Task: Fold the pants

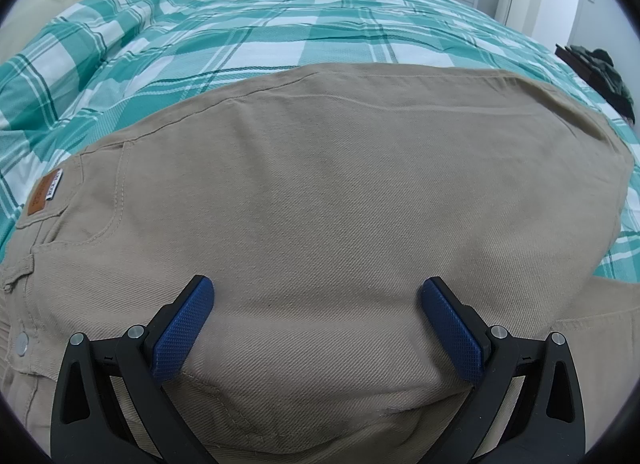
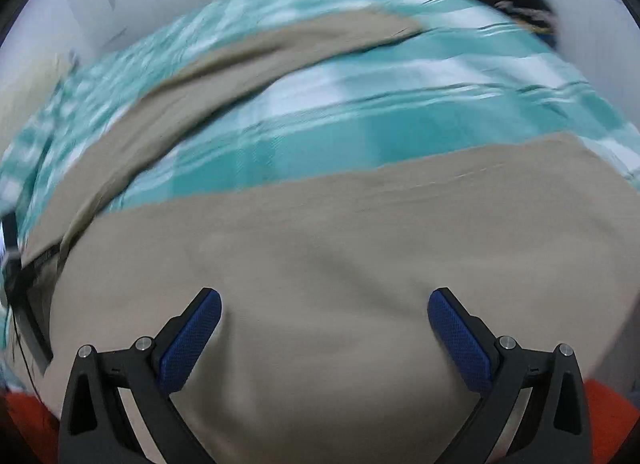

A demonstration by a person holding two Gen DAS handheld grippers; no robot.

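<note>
Left wrist view: your left gripper (image 1: 314,288) is spread wide with nothing between the pads; the khaki pants (image 1: 320,192) fill the space ahead of and below the jaws, lying on the teal plaid bedspread (image 1: 260,32)
Right wrist view: your right gripper (image 2: 324,304) is likewise splayed and empty; the frame is motion-blurred, so read fine detail with caution
Pants, left side: waist end sits off your left jaw, marked by the leather patch (image 1: 42,200), a pocket seam and a metal button (image 1: 21,342); a rounded fold edge bulges just under and between the pads
Pants, right side: one broad panel lies directly ahead of the jaws; a second strip of khaki runs diagonally beyond it, apart from the near panel, with bedspread showing between
Cloth character: twill weave, judged medium in weight, soft and limp, not slippery, not fragile; expect it to drape and sag from any single pinch, and to drag on the bedspread
Where to grip: take edges rather than flat cloth, so the waistband off your left jaw and a hem or outer seam on the right; pinch through all layers at the fold
Risk: closing on the flat middle is likely to catch only the top layer, or the bedspread with it
Surroundings: dark clothing (image 1: 604,72) lies well beyond your right jaw in the left wrist view
</note>
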